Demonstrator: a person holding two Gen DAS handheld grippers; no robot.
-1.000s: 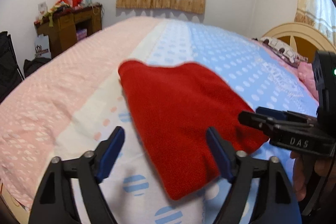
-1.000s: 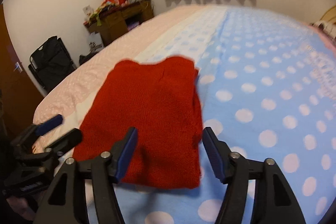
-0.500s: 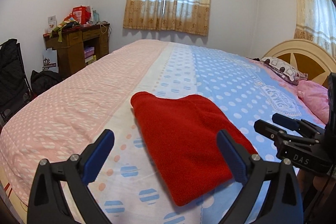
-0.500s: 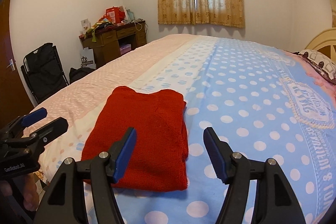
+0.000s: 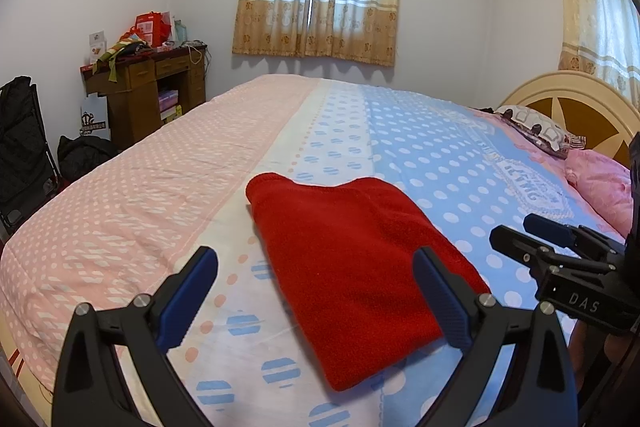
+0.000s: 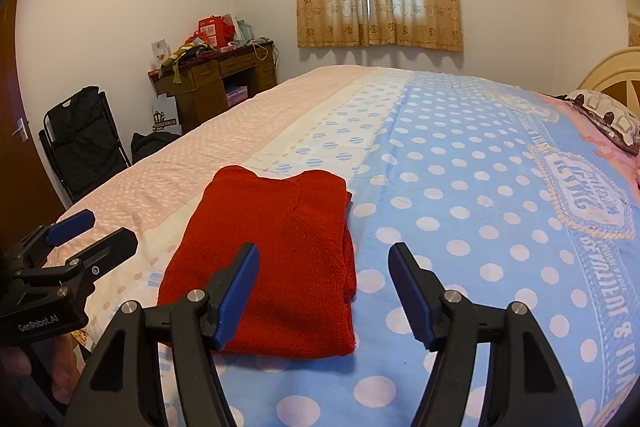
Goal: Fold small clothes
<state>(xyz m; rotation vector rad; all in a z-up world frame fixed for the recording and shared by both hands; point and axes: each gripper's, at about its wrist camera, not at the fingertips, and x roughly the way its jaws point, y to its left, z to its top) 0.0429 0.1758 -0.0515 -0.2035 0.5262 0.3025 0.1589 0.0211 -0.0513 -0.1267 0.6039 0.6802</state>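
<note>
A red knitted garment (image 5: 352,259) lies folded into a neat rectangle on the bed, near its front edge; it also shows in the right wrist view (image 6: 276,259). My left gripper (image 5: 316,291) is open and empty, held above the garment's near end. My right gripper (image 6: 324,291) is open and empty, held above the garment's near right corner. Each gripper shows in the other's view: the right one (image 5: 516,231) at the right edge, the left one (image 6: 96,231) at the left edge. Neither touches the cloth.
The bed (image 5: 440,155) has a pink, white and blue dotted cover. Pillows (image 5: 536,127) and a headboard (image 5: 580,99) stand at the right. A cluttered wooden desk (image 5: 148,87) and a black folding chair (image 6: 84,143) stand by the left wall.
Both grippers have pulled back and up from the red garment, which now lies still and folded. The views have tilted up to show more of the room.
</note>
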